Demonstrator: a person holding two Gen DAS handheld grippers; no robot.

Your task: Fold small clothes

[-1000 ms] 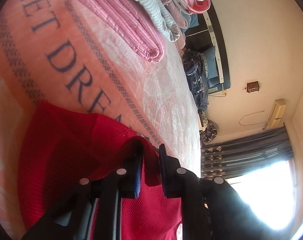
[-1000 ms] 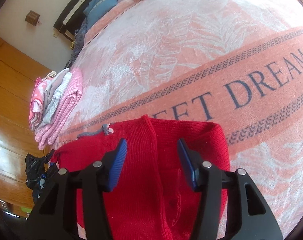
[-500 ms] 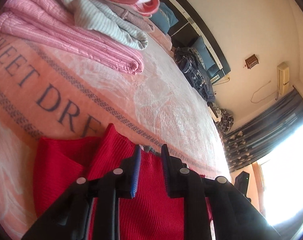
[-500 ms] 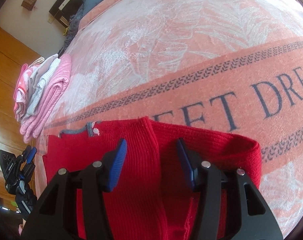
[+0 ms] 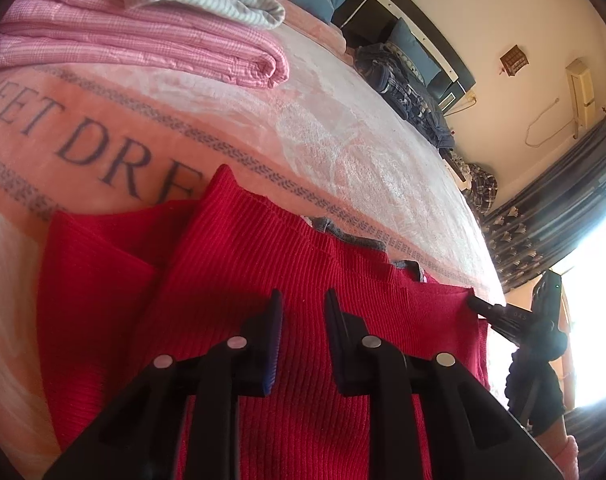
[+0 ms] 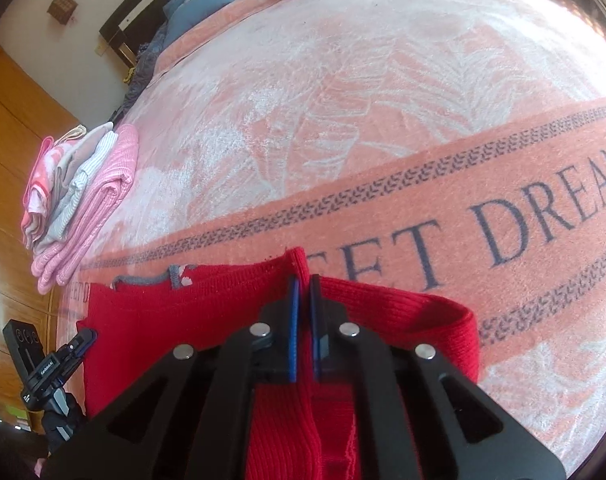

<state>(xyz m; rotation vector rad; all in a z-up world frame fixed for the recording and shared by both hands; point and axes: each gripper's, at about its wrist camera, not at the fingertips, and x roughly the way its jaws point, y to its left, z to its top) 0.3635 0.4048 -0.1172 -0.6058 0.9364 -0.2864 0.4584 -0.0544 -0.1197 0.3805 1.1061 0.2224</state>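
A red ribbed sweater [image 5: 263, 264] with a grey neck trim [image 5: 343, 238] lies flat on the bed, one sleeve folded across its body. My left gripper [image 5: 303, 304] hovers over the sweater's middle with its jaws apart. Only flat knit shows in the gap, and nothing is pinched. In the right wrist view the sweater [image 6: 163, 320] fills the lower frame. My right gripper [image 6: 303, 280] is shut on a raised fold at the sweater's top edge, next to the folded sleeve [image 6: 423, 316].
The pink blanket [image 6: 383, 100] with "SWEET DREAM" lettering covers the bed. A stack of folded pink and striped clothes [image 5: 143, 40] [image 6: 83, 200] sits at its far side. Dark clothes [image 5: 407, 88] lie near the headboard. A black mount on a tripod [image 6: 59, 360] [image 5: 507, 316] stands by the bed edge.
My right gripper went from wide open over the sweater to shut on the raised fold. My left gripper let go of the red fold it pinched a second ago, and its jaws spread.
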